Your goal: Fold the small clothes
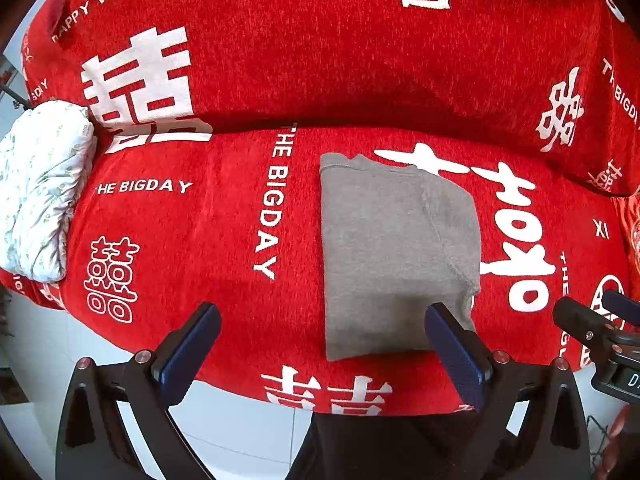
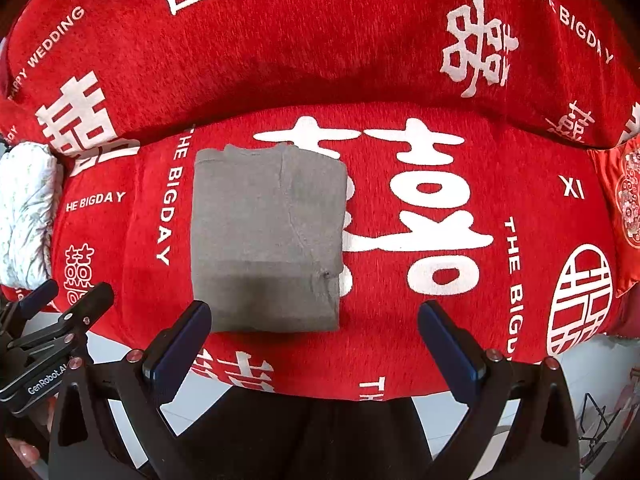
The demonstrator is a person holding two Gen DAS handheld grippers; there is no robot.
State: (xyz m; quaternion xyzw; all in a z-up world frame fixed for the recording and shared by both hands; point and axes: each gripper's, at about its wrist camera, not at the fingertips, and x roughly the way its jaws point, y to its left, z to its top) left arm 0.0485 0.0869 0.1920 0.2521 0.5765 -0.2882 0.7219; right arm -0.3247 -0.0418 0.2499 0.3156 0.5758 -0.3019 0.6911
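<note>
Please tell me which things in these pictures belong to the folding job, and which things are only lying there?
Belong to the job:
- grey garment, folded flat on the sofa seat
- left gripper, open
- right gripper, open

Only lying about:
- red sofa cover with white lettering
- white patterned bundle at the left end
- red embroidered cushion at the right end

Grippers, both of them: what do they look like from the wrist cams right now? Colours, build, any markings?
Both match: the left gripper and right gripper have black angular frames, silver rivets at the joints and dark blue textured pads. The right wrist view shows white "GenRobot.AI" lettering on the left unit's body; the left wrist view shows a partly cut-off white label on the right unit. No cables or sleeves visible.
</note>
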